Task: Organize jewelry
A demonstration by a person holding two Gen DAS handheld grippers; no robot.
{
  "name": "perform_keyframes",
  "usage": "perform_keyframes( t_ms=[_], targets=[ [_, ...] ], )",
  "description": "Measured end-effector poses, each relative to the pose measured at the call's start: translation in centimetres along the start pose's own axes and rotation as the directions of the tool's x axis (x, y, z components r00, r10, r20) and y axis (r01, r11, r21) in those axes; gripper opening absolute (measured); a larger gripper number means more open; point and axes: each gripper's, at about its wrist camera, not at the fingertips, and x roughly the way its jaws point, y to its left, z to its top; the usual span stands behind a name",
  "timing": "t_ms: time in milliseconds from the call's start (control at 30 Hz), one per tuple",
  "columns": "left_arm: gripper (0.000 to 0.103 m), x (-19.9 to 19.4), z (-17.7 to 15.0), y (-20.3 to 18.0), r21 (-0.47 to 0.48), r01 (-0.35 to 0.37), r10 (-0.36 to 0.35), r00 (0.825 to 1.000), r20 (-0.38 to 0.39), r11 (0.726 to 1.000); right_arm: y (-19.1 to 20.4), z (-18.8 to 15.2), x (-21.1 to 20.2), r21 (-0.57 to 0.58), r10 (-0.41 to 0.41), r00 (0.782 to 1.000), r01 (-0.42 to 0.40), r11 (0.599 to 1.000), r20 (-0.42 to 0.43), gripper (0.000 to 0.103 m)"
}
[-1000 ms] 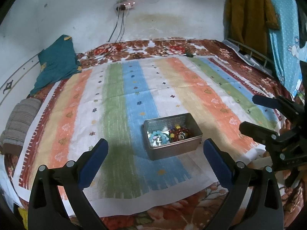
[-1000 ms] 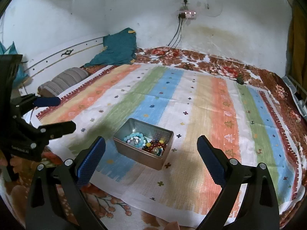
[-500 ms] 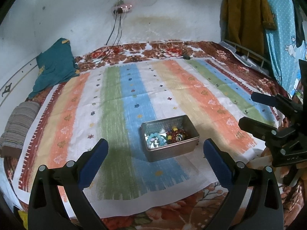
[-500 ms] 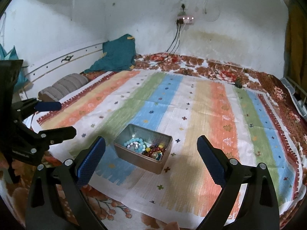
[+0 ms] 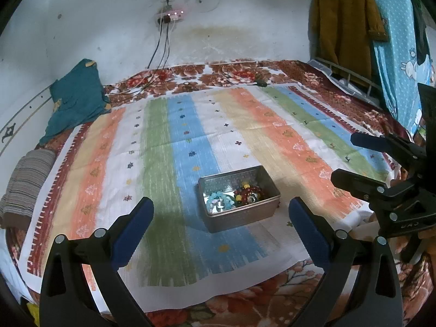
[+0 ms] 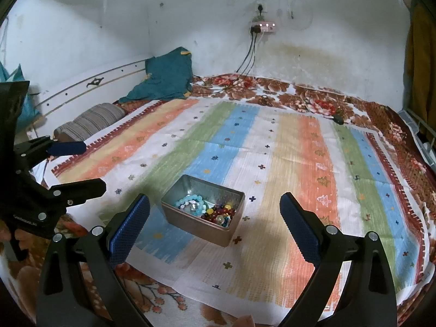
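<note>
A small metal tin (image 5: pixel 243 216) sits on the striped cloth near the bed's front edge; it also shows in the right wrist view (image 6: pixel 190 224). Inside lie a light blue bead bracelet (image 5: pixel 218 201) (image 6: pixel 190 203) and a dark red and multicoloured bead bracelet (image 5: pixel 248 192) (image 6: pixel 219 213). My left gripper (image 5: pixel 221 219) is open and empty, held above and in front of the tin. My right gripper (image 6: pixel 215 218) is open and empty, also held back above the tin. Each gripper shows in the other's view, the right one (image 5: pixel 354 158) and the left one (image 6: pixel 81 166).
A striped cloth (image 5: pixel 169 169) covers the floral bedspread (image 5: pixel 234 72). A teal cushion (image 5: pixel 76 95) and a striped rolled blanket (image 5: pixel 24 179) lie at the left edge. Cables hang from a wall socket (image 5: pixel 170 16). Clothes hang at the right (image 5: pixel 343 19).
Both grippers have drawn back and risen slightly, so the tin looks smaller and farther away. Both stay open and empty. The tin has not moved.
</note>
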Motion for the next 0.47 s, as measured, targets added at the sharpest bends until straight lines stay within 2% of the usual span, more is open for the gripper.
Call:
perform_keyframes(
  t_ms=[467],
  targets=[
    [0.097,-0.06,0.05,0.10,-0.016,0.012,-0.012,1.000,-0.011,1.000,0.10,-0.10,0.02,-0.003,-0.001,1.000,0.001,1.000,-0.005,0.097]
  ],
)
